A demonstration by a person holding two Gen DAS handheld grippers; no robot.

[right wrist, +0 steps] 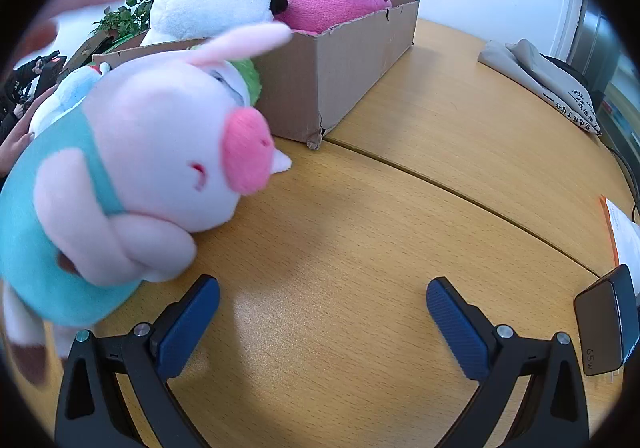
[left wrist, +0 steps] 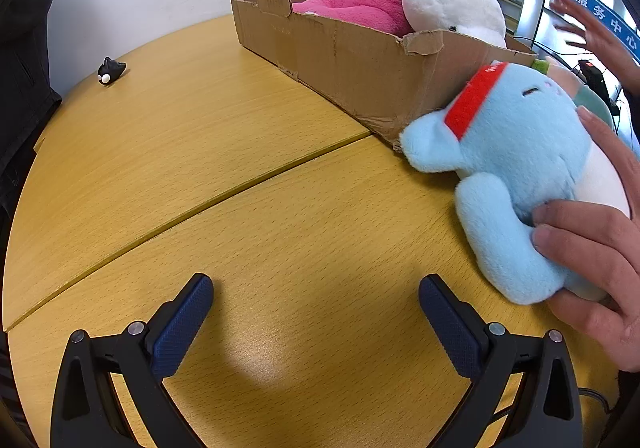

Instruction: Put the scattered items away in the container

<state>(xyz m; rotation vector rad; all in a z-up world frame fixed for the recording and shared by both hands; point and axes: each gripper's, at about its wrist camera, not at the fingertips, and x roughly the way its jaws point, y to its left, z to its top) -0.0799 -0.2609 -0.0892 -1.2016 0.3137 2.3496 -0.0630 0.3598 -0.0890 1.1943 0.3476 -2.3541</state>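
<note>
from my left camera the cardboard box (left wrist: 360, 60) sits on the table (left wrist: 200, 168) ahead and to the right, two plush toys (left wrist: 400, 4) inside it. a third plush (left wrist: 516, 168) lies just before the box's near corner, a hand (left wrist: 600, 248) on it. a small figure (left wrist: 111, 71) sits far left. from my right camera a pig plush (right wrist: 140, 168) is left, before the box.

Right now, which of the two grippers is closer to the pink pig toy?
Right. The pink pig toy almost touches the open right gripper, just beside its left finger. From the open left gripper, the pig is hidden; only the blue plush shows.
</note>
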